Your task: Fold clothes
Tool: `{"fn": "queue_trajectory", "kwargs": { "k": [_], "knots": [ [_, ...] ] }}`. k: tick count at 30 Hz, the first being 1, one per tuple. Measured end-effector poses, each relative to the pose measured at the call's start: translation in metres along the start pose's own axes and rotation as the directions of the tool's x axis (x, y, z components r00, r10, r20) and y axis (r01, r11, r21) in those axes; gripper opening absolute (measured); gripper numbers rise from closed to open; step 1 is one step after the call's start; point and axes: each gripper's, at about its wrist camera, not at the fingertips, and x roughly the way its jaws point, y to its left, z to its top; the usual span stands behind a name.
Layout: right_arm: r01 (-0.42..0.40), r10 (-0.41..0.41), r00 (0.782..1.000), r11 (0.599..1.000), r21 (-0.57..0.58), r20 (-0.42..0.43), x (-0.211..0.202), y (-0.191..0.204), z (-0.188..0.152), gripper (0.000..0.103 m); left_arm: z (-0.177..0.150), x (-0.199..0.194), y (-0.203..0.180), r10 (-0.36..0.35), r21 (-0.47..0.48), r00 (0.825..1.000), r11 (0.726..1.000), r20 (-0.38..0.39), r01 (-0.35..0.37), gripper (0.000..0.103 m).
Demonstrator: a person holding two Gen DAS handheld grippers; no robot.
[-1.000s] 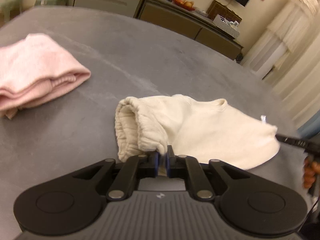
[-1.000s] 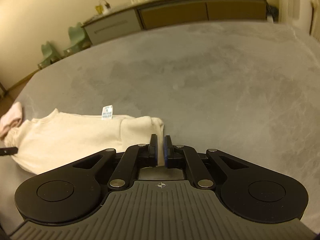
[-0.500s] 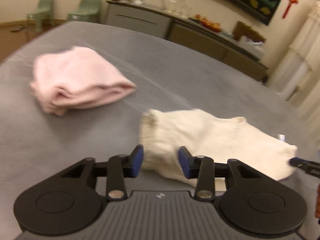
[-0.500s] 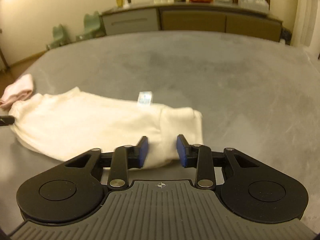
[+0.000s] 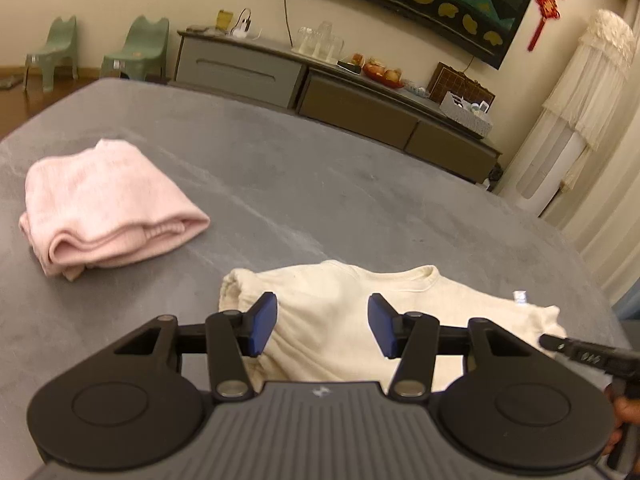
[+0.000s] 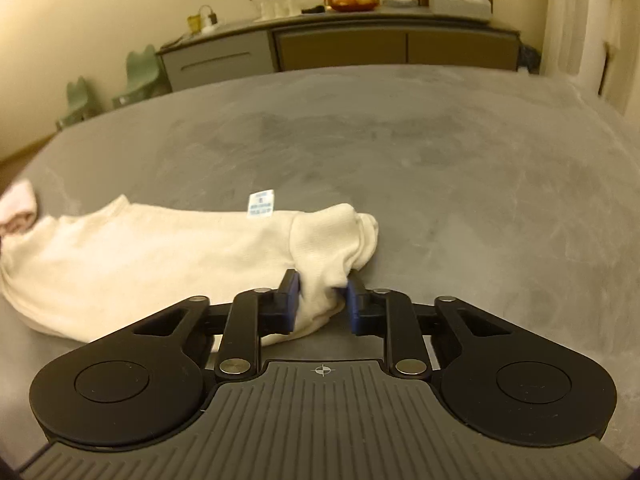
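A cream shirt (image 5: 360,312) lies folded long and flat on the gray table (image 5: 320,184), with its round neck hole at the far edge and a small white tag (image 6: 260,204) sticking out. A pink top (image 5: 104,208) sits folded nearby.

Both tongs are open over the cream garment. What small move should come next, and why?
Probably close the right tongs on the cream garment: its end already bunches between the open pads, while the left tongs hover wide open above the other end.
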Motion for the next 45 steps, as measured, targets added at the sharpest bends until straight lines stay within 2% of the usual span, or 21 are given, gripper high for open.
{"fn": "queue_trajectory", "kwargs": {
  "k": [1, 3, 5, 9, 10, 12, 14, 15, 17, 22, 25, 28, 30, 31, 32, 34, 37, 38, 41, 42, 45],
  "knots": [
    [0.020, -0.020, 1.000, 1.000, -0.023, 0.017, -0.004, 0.005, 0.001, 0.014, 0.000, 0.001, 0.002, -0.004, -0.009, 1.000, 1.000, -0.004, 0.004, 0.051],
    [0.063, -0.058, 0.996, 0.996, -0.062, 0.073, -0.016, 0.018, 0.004, 0.013, 0.001, 0.002, 0.006, -0.011, -0.029, 1.000, 1.000, -0.011, 0.011, 0.051],
    [0.105, -0.084, 0.985, 0.985, -0.135, 0.150, -0.037, 0.050, 0.008, 0.013, 0.001, 0.001, 0.011, -0.014, -0.052, 1.000, 0.999, -0.011, 0.013, 0.051],
    [0.146, -0.050, 0.967, 0.912, -0.384, 0.250, -0.054, 0.145, 0.003, 0.013, 0.007, -0.010, 0.030, 0.003, -0.142, 1.000, 0.990, 0.021, 0.000, 0.051],
    [0.145, -0.030, 0.966, 0.886, -0.441, 0.258, -0.053, 0.169, -0.001, 0.013, 0.008, -0.011, 0.035, 0.001, -0.166, 1.000, 0.986, 0.023, 0.003, 0.051],
    [0.108, 0.004, 0.976, 0.858, -0.502, 0.218, -0.034, 0.202, -0.014, 0.013, 0.008, -0.012, 0.046, -0.016, -0.209, 1.000, 0.978, 0.013, 0.018, 0.051],
    [0.071, 0.019, 0.987, 0.836, -0.545, 0.158, -0.012, 0.224, -0.026, 0.018, 0.008, -0.010, 0.054, -0.032, -0.242, 0.999, 0.970, -0.002, 0.031, 0.051],
    [0.052, 0.020, 0.992, 0.829, -0.556, 0.123, 0.000, 0.230, -0.032, 0.022, 0.008, -0.009, 0.057, -0.038, -0.255, 0.999, 0.966, -0.008, 0.034, 0.051],
    [0.030, 0.043, 0.991, 0.846, -0.533, 0.125, -0.003, 0.228, -0.035, 0.044, 0.009, -0.009, 0.063, -0.045, -0.274, 0.999, 0.961, -0.010, 0.040, 0.051],
    [-0.009, 0.085, 0.982, 0.916, -0.401, 0.170, -0.026, 0.203, -0.023, 0.043, 0.013, -0.009, 0.064, -0.063, -0.297, 0.998, 0.953, 0.011, 0.064, 0.052],
    [-0.010, 0.029, 0.999, 0.926, -0.378, 0.046, 0.007, 0.190, -0.025, 0.043, 0.011, -0.012, 0.064, -0.055, -0.296, 0.998, 0.953, 0.016, 0.058, 0.053],
    [-0.009, 0.043, 0.995, 0.942, -0.334, 0.094, -0.015, 0.198, -0.019, 0.043, 0.010, -0.018, 0.073, -0.040, -0.338, 0.999, 0.940, 0.030, 0.048, 0.054],
    [-0.056, 0.129, 0.979, 0.912, -0.405, 0.156, -0.033, 0.223, -0.022, 0.057, 0.011, -0.020, 0.078, -0.032, -0.371, 0.999, 0.927, 0.044, 0.046, 0.055],
    [-0.086, 0.171, 0.973, 0.891, -0.445, 0.156, -0.034, 0.239, -0.025, 0.066, 0.011, -0.022, 0.080, -0.029, -0.386, 0.998, 0.921, 0.051, 0.046, 0.055],
    [-0.114, 0.213, 0.965, 0.868, -0.484, 0.154, -0.035, 0.255, -0.027, 0.070, 0.011, -0.023, 0.082, -0.025, -0.401, 0.998, 0.915, 0.057, 0.046, 0.056],
    [-0.162, 0.272, 0.954, 0.820, -0.550, 0.125, -0.028, 0.285, -0.033, 0.071, 0.011, -0.026, 0.085, -0.009, -0.411, 0.998, 0.911, 0.066, 0.035, 0.056],
    [-0.200, 0.288, 0.956, 0.774, -0.601, 0.051, -0.007, 0.319, -0.045, 0.070, 0.011, -0.027, 0.090, -0.013, -0.426, 0.997, 0.904, 0.070, 0.042, 0.056],
    [-0.206, 0.284, 0.958, 0.771, -0.603, 0.036, -0.002, 0.323, -0.047, 0.069, 0.010, -0.024, 0.091, -0.032, -0.424, 0.998, 0.904, 0.054, 0.052, 0.057],
    [-0.175, 0.262, 0.962, 0.810, -0.560, 0.077, -0.011, 0.302, -0.044, 0.071, 0.006, -0.008, 0.089, -0.125, -0.407, 0.992, 0.908, -0.033, 0.101, 0.062],
    [-0.165, 0.253, 0.963, 0.822, -0.545, 0.090, -0.014, 0.295, -0.043, 0.072, 0.005, -0.002, 0.087, -0.131, -0.397, 0.989, 0.913, -0.063, 0.096, 0.063],
    [-0.135, 0.227, 0.965, 0.857, -0.498, 0.129, -0.023, 0.273, -0.040, 0.074, -0.001, 0.012, 0.077, -0.078, -0.360, 0.988, 0.933, -0.131, 0.026, 0.066]
  ]
}}
